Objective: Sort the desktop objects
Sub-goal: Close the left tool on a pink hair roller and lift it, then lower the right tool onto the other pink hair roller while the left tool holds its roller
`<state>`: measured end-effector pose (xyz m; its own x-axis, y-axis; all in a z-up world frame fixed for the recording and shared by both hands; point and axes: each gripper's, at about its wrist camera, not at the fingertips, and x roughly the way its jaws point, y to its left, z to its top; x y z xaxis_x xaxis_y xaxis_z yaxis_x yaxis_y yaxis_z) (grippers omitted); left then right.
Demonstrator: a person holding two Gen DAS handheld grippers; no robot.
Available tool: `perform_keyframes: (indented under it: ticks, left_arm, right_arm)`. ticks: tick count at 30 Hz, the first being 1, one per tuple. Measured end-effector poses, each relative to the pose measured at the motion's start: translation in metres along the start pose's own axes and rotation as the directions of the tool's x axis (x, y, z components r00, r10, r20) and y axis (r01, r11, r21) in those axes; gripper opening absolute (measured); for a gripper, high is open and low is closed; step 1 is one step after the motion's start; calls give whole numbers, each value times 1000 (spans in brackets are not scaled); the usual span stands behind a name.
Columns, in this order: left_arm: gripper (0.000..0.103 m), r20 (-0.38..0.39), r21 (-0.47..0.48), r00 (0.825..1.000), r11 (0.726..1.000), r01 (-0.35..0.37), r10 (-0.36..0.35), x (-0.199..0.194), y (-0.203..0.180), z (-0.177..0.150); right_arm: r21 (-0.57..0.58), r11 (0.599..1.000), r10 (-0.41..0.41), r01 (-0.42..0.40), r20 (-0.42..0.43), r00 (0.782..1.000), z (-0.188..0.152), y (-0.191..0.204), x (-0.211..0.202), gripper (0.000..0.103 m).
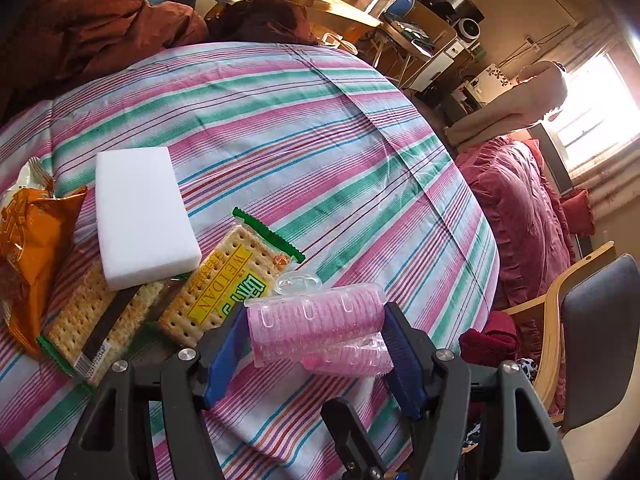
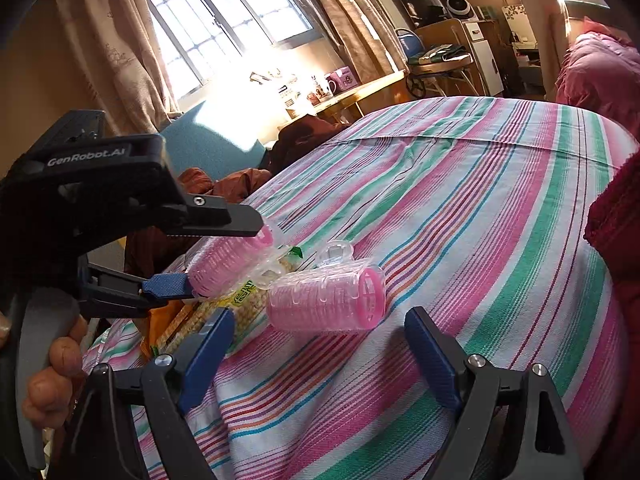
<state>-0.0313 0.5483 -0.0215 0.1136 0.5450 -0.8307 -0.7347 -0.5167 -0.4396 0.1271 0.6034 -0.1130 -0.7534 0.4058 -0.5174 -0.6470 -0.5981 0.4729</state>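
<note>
**Left tongs gripping one pink roller, right tongs spread before the other**

We are holding the left tongs (image 1: 316, 338) closed on a pink hair roller in crinkled clear wrap (image 1: 320, 344); their blue pads (image 1: 226, 354) are pressing its two ends, and in the right wrist view the same roller (image 2: 230, 264) is hanging just above the cracker packs. A hand (image 2: 56, 376) is wrapping around the left grip at the lower left of that view.

We are keeping the right tongs (image 2: 320, 344) wide apart and empty, their blue pads (image 2: 208, 356) standing to either side of a second pink roller with a clear clip cover (image 2: 328, 298). This one is lying on its side on the striped cloth (image 2: 460, 240) of the worktop, apart from both pads, its open pink end facing right.

Moving outward in the left wrist view, the second roller (image 1: 316, 300) is sitting just beyond the gripped one, beside a yellow-labelled cracker pack (image 1: 228, 276). A white sponge block (image 1: 144, 212) is resting partly on a second cracker pack (image 1: 100, 328), and an orange snack bag (image 1: 32, 248) is lying at the left edge. Rust-coloured bedding (image 1: 100, 28) is heaped beyond the worktop, and a chair with a wooden arm (image 1: 592, 320) is standing at the right.
</note>
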Motion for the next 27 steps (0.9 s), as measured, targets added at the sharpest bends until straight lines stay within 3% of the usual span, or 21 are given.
perform_keyframes:
  ticks: [11,18,27]
  left_arm:
    - [68,121,54,993,999,9,-16,-66,35,-48]
    - [68,227,54,972,996,-71,57,-112,78,-101]
    - [68,301,68,936,974,-214,184,-127,112,-160]
  right_arm:
    - [-78,995,-70,66,-50,996,3,14,4,88]
    - [-126,982,-150,141,-67,986,12,21,11,88]
    - [-224,950,-246,219,-100,964,19,35,29,85]
